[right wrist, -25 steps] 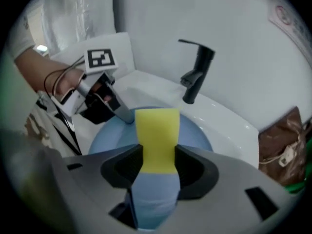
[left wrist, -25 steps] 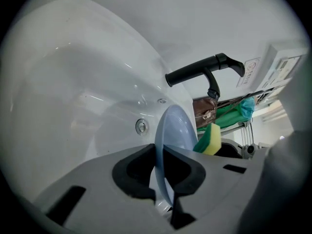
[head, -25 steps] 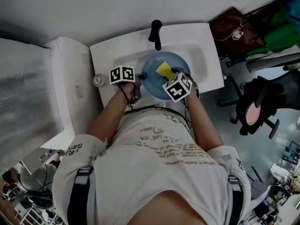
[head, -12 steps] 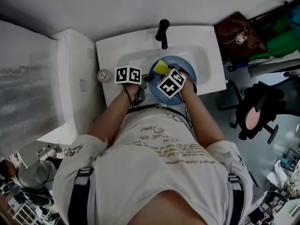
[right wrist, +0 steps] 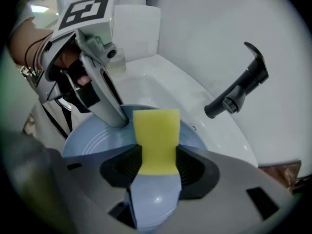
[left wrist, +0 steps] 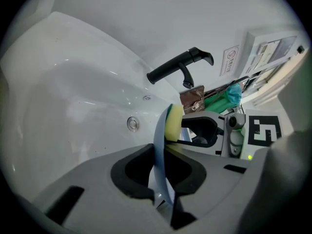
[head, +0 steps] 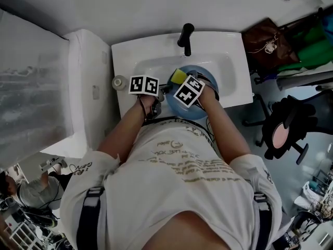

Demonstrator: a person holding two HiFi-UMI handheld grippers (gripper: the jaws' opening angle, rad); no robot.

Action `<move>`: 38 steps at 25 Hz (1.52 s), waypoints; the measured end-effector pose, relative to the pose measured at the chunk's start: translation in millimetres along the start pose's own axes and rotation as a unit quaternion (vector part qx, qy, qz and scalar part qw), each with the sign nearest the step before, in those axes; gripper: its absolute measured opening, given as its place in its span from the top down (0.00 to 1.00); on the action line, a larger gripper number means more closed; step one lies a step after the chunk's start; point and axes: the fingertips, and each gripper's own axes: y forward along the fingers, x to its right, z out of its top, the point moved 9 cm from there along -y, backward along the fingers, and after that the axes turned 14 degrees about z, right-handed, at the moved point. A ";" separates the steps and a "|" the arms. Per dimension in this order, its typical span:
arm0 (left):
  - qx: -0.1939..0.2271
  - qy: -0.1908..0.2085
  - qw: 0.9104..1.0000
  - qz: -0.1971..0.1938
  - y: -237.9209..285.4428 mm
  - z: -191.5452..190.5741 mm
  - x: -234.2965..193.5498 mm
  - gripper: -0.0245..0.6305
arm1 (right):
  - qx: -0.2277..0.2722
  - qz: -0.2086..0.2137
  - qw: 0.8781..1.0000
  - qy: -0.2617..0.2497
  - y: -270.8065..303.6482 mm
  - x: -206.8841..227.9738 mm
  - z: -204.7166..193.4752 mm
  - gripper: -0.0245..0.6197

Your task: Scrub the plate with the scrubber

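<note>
Seen from the head, the person's torso fills the lower half. On the left rim of the white sink (head: pixel 231 61) stands a small round thing (head: pixel 119 82), too small to name. The marker cubes and hands cover most of what lies in the basin, so only a crescent of the blue plate (head: pixel 193 112) and a corner of the yellow scrubber (head: pixel 178 76) show there. The left gripper (head: pixel 163 91) comes in over the sink's front edge on a bent forearm and slopes moderately downward. In the left gripper view its fingers (left wrist: pixel 129 172) stand narrow, pinched on the plate's rim, and the plate rises between them edge-on as a thin blue strip. The scrubber lies against the plate's right face in that view. The right gripper (head: pixel 182 82) points steeply down at the plate, which is held above the basin. In the right gripper view its fingers (right wrist: pixel 122 167) are closed on the two sides of the scrubber, whose upper part stands out beyond them over the plate's face. The black faucet (head: pixel 186 38) rises behind. At the far right an office chair (head: pixel 286 126) and some bags (head: pixel 265 40) are partly cut off by the frame.
</note>
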 end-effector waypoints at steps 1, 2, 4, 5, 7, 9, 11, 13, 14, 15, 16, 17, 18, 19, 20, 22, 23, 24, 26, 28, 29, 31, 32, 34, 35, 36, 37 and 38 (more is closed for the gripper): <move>0.001 0.003 1.000 0.000 -0.9 0.2 -0.1 0.90 | 0.000 -0.006 1.000 0.002 -0.8 2.8 0.5 0.62; 0.002 0.004 1.000 -0.001 -1.7 0.3 0.1 0.90 | -0.001 -0.011 1.000 0.004 -1.6 5.8 0.5 0.62; 0.005 0.006 1.000 -0.002 -3.1 -0.3 0.5 0.90 | -0.001 -0.021 1.000 0.008 -3.1 11.3 0.1 0.62; 0.007 0.007 1.000 -0.002 -3.8 -0.8 0.5 0.90 | -0.001 -0.025 1.000 0.010 -3.9 13.8 -0.5 0.62; 0.008 0.007 1.000 -0.004 -5.2 -1.3 0.0 0.90 | -0.002 -0.030 0.999 0.014 -5.2 18.3 -2.4 0.62; 0.009 0.009 1.000 -0.005 -7.2 -1.5 -1.4 0.90 | -0.003 -0.037 0.999 0.019 -6.4 22.5 -5.4 0.62; 0.010 0.012 1.000 -0.006 -9.6 -1.4 -2.8 0.90 | -0.005 -0.048 0.999 0.023 -7.7 26.6 -9.5 0.63; 0.013 0.013 1.000 -0.008 -11.6 -1.1 -4.0 0.90 | -0.007 -0.055 0.998 0.029 -9.1 30.5 -14.1 0.62; 0.014 0.012 1.000 -0.009 -12.4 -1.1 -4.5 0.89 | -0.008 -0.058 0.998 0.031 -9.8 32.1 -16.1 0.63; 0.015 0.011 1.000 -0.010 -13.2 -1.2 -5.1 0.89 | -0.009 -0.060 0.998 0.033 -10.1 33.5 -18.1 0.63; 0.016 0.009 1.000 -0.011 -13.9 -1.4 -5.6 0.89 | -0.010 -0.062 0.997 0.036 -10.1 34.5 -20.1 0.62; 0.017 0.009 1.000 -0.012 -14.5 -1.6 -6.0 0.89 | -0.012 -0.063 0.997 0.038 -9.8 35.2 -22.1 0.63; 0.017 0.009 1.000 -0.012 -15.2 -1.5 -6.4 0.89 | -0.013 -0.064 0.997 0.041 -9.5 35.7 -24.0 0.63; 0.018 0.010 1.000 -0.011 -15.9 -1.1 -6.7 0.89 | -0.015 -0.066 0.997 0.043 -9.2 36.0 -25.9 0.63; 0.020 0.010 1.000 -0.010 -16.8 -0.4 -7.0 0.89 | -0.016 -0.067 0.997 0.045 -8.9 36.2 -27.8 0.62; 0.025 0.002 1.000 -0.011 -18.4 1.1 -7.8 0.88 | -0.020 -0.073 0.996 0.051 -8.5 36.8 -32.1 0.63; 0.027 -0.007 1.000 -0.013 -19.1 1.6 -8.6 0.88 | -0.022 -0.076 0.995 0.054 -8.7 37.4 -34.6 0.63; 0.029 -0.015 0.999 -0.014 -19.8 2.1 -9.5 0.88 | -0.024 -0.078 0.995 0.059 -9.2 38.1 -37.4 0.63; 0.033 -0.023 0.999 -0.014 -21.3 3.3 -11.0 0.88 | -0.029 -0.075 0.994 0.070 -10.7 39.2 -43.8 0.63; 0.036 -0.024 0.999 -0.013 -22.6 5.0 -12.0 0.88 | -0.033 -0.068 0.994 0.081 -11.5 39.5 -49.8 0.63; 0.036 -0.025 0.999 -0.013 -22.8 6.0 -12.4 0.88 | -0.034 -0.066 0.994 0.085 -11.5 39.5 -52.4 0.63; 0.037 -0.026 0.999 -0.015 -21.9 7.8 -12.5 0.88 | -0.037 -0.065 0.993 0.092 -10.6 38.8 -57.4 0.63; 0.037 -0.026 0.999 -0.015 -21.2 8.4 -12.4 0.88 | -0.039 -0.064 0.993 0.096 -10.1 38.3 -59.6 0.63; 0.041 -0.026 0.999 -0.015 -20.3 9.7 -13.2 0.87 | -0.042 -0.062 0.992 0.103 -9.3 37.0 -62.7 0.63; 0.043 -0.026 0.999 -0.014 -20.3 10.5 -13.7 0.87 | -0.043 -0.059 0.992 0.106 -9.1 36.3 -64.1 0.63; 0.045 -0.026 0.999 -0.013 -20.5 11.6 -14.1 0.87 | -0.044 -0.055 0.991 0.110 -9.0 35.5 -65.7 0.63; 0.048 -0.025 0.998 -0.012 -20.8 12.8 -14.3 0.87 | -0.046 -0.050 0.991 0.113 -8.9 34.6 -67.5 0.63; 0.050 -0.024 0.998 -0.011 -21.0 14.2 -14.4 0.87 | -0.048 -0.045 0.991 0.116 -8.9 33.5 -69.5 0.63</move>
